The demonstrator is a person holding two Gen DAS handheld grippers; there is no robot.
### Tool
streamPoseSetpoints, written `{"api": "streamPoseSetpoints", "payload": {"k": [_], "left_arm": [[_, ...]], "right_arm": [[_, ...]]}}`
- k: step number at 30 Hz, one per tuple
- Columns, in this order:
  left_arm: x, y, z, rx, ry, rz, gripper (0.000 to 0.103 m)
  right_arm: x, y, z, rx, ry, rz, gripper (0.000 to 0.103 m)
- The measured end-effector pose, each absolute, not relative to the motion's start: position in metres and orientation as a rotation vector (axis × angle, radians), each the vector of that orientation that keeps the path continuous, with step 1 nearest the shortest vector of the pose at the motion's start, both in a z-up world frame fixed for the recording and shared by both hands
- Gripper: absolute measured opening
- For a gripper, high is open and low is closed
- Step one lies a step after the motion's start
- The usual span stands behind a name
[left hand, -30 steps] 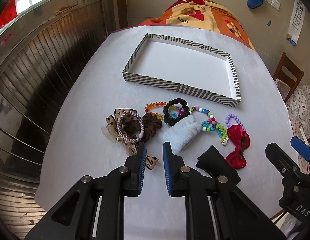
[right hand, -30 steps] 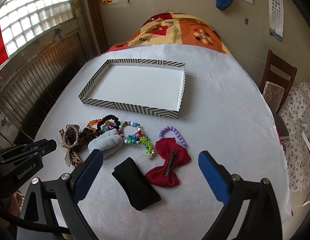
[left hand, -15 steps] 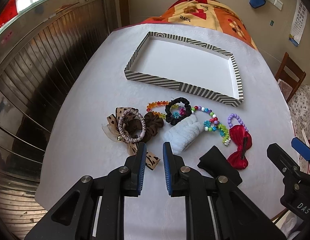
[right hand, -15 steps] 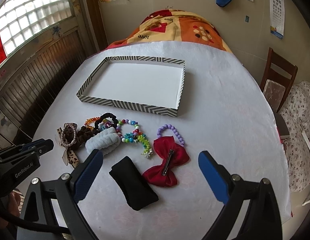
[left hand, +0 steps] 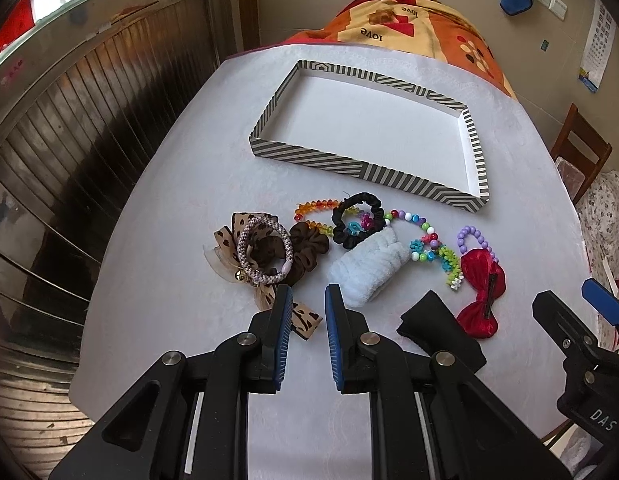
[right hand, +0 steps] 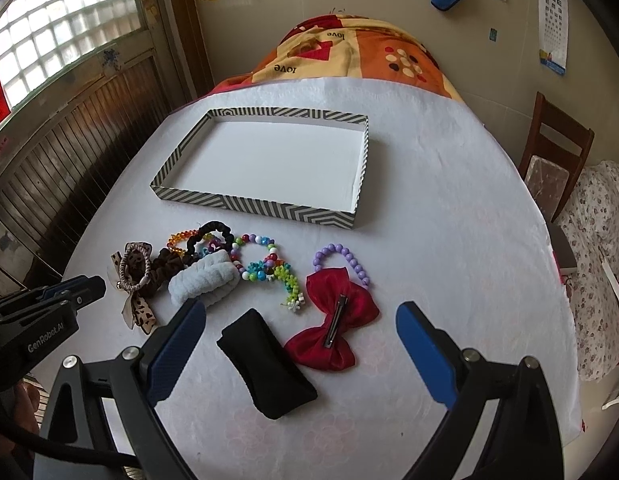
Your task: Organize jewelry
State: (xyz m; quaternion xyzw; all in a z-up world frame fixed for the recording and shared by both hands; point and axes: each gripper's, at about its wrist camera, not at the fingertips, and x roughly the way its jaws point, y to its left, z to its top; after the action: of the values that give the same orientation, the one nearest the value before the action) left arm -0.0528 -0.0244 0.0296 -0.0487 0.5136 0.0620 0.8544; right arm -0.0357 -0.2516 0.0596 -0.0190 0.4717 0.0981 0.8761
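A heap of hair ties and bracelets lies on the white table in front of an empty striped tray (left hand: 361, 168). From left to right I see a leopard bow under a braided hair tie (left hand: 263, 248), a brown scrunchie (left hand: 309, 248), a black scrunchie (left hand: 357, 216), a pale blue scrunchie (left hand: 369, 264), a multicolour bead bracelet (left hand: 425, 240), a purple bead bracelet (right hand: 343, 258), a red bow clip (right hand: 337, 320) and a black pad (right hand: 265, 360). My left gripper (left hand: 308, 292) hovers near the leopard bow's tail, with a narrow gap and nothing between its jaws. My right gripper (right hand: 301, 312) stands wide open over the red bow clip and black pad.
An orange patterned blanket (right hand: 349, 52) lies beyond the table's far end. A wooden chair (right hand: 557, 160) stands at the right, and a slatted wooden wall (left hand: 69, 120) runs along the left. The table's near edge lies just below both grippers.
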Motion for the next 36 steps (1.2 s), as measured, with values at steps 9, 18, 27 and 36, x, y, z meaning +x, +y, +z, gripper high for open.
{"api": "streamPoseSetpoints", "payload": {"k": [9, 18, 27, 36], "left_arm": [[-0.052, -0.025, 0.025, -0.074, 1.088, 0.139, 0.009], [-0.052, -0.024, 0.025, -0.046, 1.074, 0.137, 0.009], [-0.051, -0.026, 0.025, -0.011, 1.059, 0.103, 0.009], [-0.041, 0.011, 0.019, -0.114, 1.075, 0.068, 0.009]], "right_arm": [[-0.034, -0.252, 0.056, -0.035, 0.998, 0.205, 0.099], [-0.032, -0.249, 0.054, -0.029, 1.006, 0.209, 0.099], [-0.03, -0.248, 0.05, -0.032, 1.017, 0.21, 0.099], [-0.024, -0.259, 0.039, -0.001, 1.037, 0.242, 0.099]]}}
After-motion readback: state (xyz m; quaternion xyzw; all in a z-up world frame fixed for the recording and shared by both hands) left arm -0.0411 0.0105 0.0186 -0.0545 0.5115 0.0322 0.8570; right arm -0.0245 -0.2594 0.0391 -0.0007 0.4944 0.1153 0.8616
